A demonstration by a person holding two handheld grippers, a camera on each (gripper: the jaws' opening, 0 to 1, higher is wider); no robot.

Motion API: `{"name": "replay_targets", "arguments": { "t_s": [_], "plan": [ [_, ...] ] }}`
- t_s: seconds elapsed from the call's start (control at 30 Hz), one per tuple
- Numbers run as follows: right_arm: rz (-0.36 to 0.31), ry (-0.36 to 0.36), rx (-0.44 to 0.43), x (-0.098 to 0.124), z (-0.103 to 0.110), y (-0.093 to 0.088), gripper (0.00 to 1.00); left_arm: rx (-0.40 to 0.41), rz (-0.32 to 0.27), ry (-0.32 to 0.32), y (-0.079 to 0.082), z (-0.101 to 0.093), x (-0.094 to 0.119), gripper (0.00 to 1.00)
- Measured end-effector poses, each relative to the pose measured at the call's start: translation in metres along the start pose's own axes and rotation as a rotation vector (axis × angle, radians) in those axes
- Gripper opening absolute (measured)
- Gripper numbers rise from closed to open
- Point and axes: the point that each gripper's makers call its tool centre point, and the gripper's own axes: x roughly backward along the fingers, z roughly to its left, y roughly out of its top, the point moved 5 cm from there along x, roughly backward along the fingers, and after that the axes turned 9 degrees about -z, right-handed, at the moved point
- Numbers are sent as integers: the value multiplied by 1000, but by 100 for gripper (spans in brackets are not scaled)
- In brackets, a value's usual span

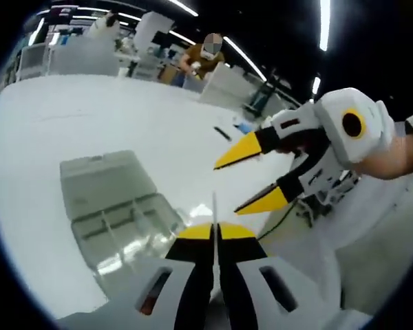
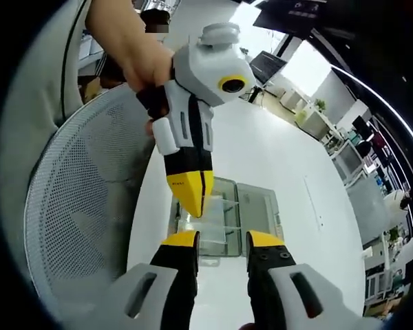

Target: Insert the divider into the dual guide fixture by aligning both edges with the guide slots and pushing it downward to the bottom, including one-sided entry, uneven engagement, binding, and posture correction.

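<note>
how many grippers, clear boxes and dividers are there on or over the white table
grippers: 2, left gripper and right gripper
clear box: 1
divider: 1, thin, held edge-on
total: 4

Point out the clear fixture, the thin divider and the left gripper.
clear fixture [image 2: 251,206]: right gripper view, lid panel.
thin divider [image 1: 214,210]: left gripper view, upper edge above the fingers.
left gripper [image 2: 191,196]: right gripper view, yellow tips.
</note>
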Motion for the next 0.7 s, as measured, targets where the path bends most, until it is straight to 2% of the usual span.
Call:
{"name": "replay_targets", "arguments": {
  "t_s": [0.7],
  "plan": [
    [-27,88,-26,3,3,6,17,-166,11,-47,-7,-4,3,0]
  ]
}}
